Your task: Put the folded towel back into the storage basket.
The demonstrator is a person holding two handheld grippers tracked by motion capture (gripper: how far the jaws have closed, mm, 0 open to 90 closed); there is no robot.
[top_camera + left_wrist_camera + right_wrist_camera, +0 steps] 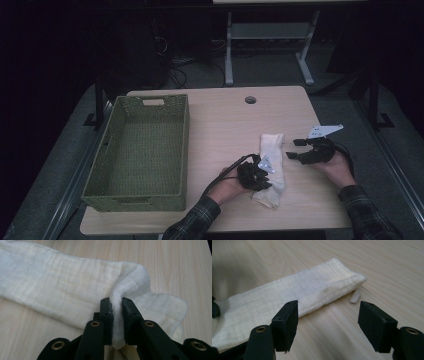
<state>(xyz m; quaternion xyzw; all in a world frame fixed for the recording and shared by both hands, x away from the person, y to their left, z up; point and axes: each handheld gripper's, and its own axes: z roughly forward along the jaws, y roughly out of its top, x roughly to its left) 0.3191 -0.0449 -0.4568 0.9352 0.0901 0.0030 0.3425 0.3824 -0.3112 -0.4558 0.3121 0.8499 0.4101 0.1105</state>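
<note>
Between left claw (117, 315) jaws, pinched cloth (62, 290); right claw (329, 322) agape beside.

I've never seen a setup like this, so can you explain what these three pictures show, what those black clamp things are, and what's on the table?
A person sits at a wooden table, holding a two-jaw gripper in each hand. One picture looks down from above; the other two come from cameras riding on the grippers. On the table lie a folded white cloth and an empty green woven basket. The left gripper is shut on a fold of the cloth. The right gripper is open beside the cloth's far end, holding nothing.
</note>
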